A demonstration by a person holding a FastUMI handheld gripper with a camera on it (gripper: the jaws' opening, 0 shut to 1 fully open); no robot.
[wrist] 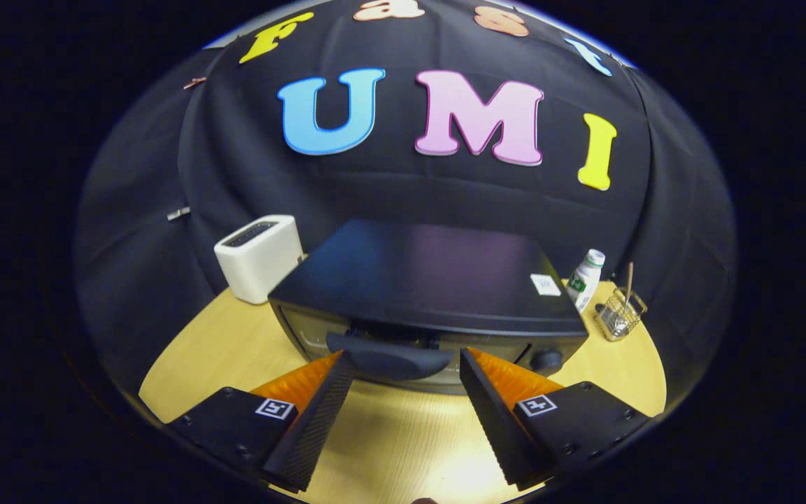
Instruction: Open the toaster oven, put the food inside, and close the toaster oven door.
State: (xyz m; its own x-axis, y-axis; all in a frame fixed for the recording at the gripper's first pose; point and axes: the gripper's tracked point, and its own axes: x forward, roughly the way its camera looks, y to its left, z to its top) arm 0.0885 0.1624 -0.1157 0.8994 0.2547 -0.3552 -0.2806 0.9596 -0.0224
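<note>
gripper [406,364] wide open, holding nothing, its tips flanking the oven [431,294] door handle [389,357]. toaster [259,257] sits at ten o'clock of the oven, bottle [586,278] at two.

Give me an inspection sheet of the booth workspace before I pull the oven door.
Surface: light wooden table, glare patch near the fingers.
Job's things: black toaster oven, door closed; door handle lies across between the fingertips. Food: nothing seen.
Clutter: white toaster behind the oven on one side; white bottle and wire basket holding a stick on the other.
Grippers: gripper open, fingers flanking the handle, contact cannot be told.
Cables: nothing seen.
Surroundings: black cloth wall behind the table.
</note>
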